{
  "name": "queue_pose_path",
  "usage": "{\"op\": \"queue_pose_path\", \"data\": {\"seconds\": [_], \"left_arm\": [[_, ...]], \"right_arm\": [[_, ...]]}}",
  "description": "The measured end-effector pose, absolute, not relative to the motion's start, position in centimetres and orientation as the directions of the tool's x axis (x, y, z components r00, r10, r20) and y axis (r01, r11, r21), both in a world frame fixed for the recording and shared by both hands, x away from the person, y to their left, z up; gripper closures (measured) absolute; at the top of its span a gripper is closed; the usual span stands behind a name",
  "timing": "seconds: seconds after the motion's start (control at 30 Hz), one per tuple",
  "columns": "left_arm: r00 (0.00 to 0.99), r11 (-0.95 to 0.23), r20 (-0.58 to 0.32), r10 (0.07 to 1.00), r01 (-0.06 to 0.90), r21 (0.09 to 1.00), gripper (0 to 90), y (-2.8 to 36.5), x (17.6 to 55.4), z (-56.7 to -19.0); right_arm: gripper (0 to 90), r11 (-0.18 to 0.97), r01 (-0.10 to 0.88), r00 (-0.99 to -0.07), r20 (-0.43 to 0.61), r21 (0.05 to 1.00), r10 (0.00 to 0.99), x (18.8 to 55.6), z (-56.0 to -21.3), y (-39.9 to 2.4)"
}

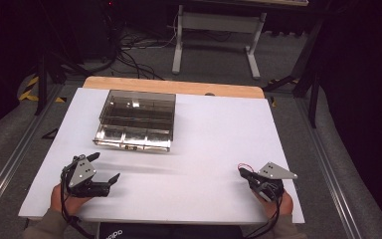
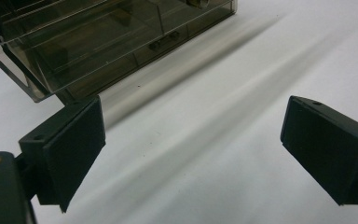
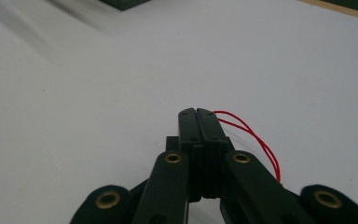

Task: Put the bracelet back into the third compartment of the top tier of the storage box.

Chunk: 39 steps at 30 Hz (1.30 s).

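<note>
On the far left part of the white table [image 1: 214, 149] sits a smoky transparent drawer organizer [image 1: 137, 119], its long side running across the table and its drawer fronts facing the person. The left gripper [image 1: 104, 167] rests at the near left edge, jaws spread wide with nothing between them, pointing forward and slightly right; the organizer lies ahead of it, well apart, and appears up and to the left in the left gripper view [image 2: 112, 42]. The right gripper [image 1: 242, 172] lies at the near right edge, jaws pressed together and empty. The left gripper is clearly nearer, so a reach forward probably falls to it.
</note>
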<state>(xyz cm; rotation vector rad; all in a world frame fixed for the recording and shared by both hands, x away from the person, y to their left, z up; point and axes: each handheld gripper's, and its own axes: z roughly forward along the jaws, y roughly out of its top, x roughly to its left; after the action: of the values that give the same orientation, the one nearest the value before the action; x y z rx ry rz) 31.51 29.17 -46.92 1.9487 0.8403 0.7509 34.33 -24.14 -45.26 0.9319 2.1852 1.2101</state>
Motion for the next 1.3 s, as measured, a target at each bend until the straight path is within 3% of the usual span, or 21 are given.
{"op": "queue_pose_path", "data": {"seconds": [0.8,1.3], "left_arm": [[0.591,-0.437,0.213,0.778,0.264,0.86,7.3,28.8,31.4,-47.0],[0.599,-0.438,0.21,0.773,0.264,0.859,7.5,28.6,31.4,-46.9]], "right_arm": [[90.0,0.347,0.195,-0.693,-0.122,0.917,0.711,33.8,-42.9,-23.1],[90.0,0.326,0.086,-0.7,-0.176,0.941,0.692,34.6,-39.3,-22.5]]}}
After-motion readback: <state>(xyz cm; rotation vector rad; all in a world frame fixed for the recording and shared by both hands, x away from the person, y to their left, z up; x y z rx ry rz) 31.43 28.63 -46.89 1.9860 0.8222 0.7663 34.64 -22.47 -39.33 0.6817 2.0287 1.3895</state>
